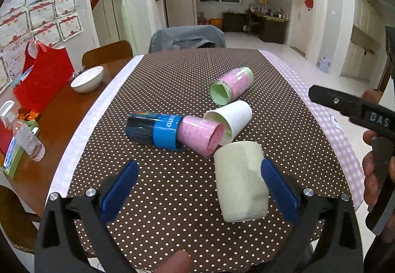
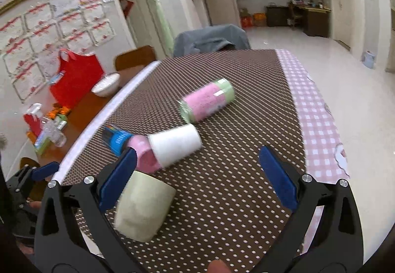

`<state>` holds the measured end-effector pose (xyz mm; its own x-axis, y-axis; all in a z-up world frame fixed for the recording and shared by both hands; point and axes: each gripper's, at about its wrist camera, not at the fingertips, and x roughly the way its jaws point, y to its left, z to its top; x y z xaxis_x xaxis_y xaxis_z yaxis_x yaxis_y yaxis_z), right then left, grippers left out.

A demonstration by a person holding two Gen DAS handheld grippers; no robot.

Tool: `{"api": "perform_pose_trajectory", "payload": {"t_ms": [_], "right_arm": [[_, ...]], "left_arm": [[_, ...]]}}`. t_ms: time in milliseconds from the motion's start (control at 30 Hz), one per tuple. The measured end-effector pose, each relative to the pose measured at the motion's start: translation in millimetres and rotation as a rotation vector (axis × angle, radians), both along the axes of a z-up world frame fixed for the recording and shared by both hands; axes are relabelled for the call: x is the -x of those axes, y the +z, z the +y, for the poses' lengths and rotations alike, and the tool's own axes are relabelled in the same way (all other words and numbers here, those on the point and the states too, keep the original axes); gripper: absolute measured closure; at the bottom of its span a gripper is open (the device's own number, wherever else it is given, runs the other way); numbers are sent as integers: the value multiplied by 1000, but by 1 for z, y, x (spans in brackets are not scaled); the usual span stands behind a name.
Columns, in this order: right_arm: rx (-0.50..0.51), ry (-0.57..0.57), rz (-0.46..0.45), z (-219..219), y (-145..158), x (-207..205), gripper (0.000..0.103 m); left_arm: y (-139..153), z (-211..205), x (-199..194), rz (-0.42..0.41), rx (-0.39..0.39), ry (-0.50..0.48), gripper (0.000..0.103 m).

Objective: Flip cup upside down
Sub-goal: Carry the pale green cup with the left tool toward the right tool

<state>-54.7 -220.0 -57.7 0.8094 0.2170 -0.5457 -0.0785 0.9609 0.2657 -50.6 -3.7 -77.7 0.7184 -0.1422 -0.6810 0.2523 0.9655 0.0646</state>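
A pale cream cup [image 1: 240, 181] stands upside down on the dotted brown tablecloth [image 1: 172, 90], just inside the right finger of my open left gripper [image 1: 200, 171]. It also shows in the right wrist view [image 2: 143, 206], beside the left finger of my open, empty right gripper [image 2: 197, 159]. Beyond it lie a pink cup nested in a blue-and-black cup [image 1: 154, 131], a white cup [image 1: 229, 118] and a pink-and-green cup [image 1: 232, 87], all on their sides. The right gripper shows at the right edge of the left wrist view [image 1: 350, 107].
A white bowl [image 1: 87, 79], a red bag [image 1: 42, 75] and a plastic bottle [image 1: 29, 139] sit on the bare wooden table at left. A chair with a grey cover [image 1: 187, 35] stands at the far end. The table edge runs close on the right.
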Motion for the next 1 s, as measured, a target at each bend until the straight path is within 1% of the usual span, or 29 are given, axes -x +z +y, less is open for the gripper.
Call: {"api": "perform_pose_trajectory", "payload": {"t_ms": [100,200,333,433,533,633,767,867,1000], "right_arm": [[0,44,-26,5,4,0,6],[23,96,-43,14,4,-1,6],[45,183,-145,23,9,10,6],[30,256,-154,26,13,13,6],[43,315,-146,30,14,12,6],[100,337,-146,36,14,14,6],[125,404,-151,39,14,19,6],[194,447,-166,45,14,22,6],[268,529,-150,52,9,22,6]], "left_arm": [[6,5,6,-19,-4,18,5],[9,7,9,-34,2,31,5],[11,11,11,-46,7,54,5],[12,15,14,-50,17,66,5],[13,16,17,-58,19,67,5],[16,18,19,-69,19,70,5],[19,21,24,-86,24,74,5],[20,23,29,-104,26,80,5],[22,28,34,-120,29,86,5]]}}
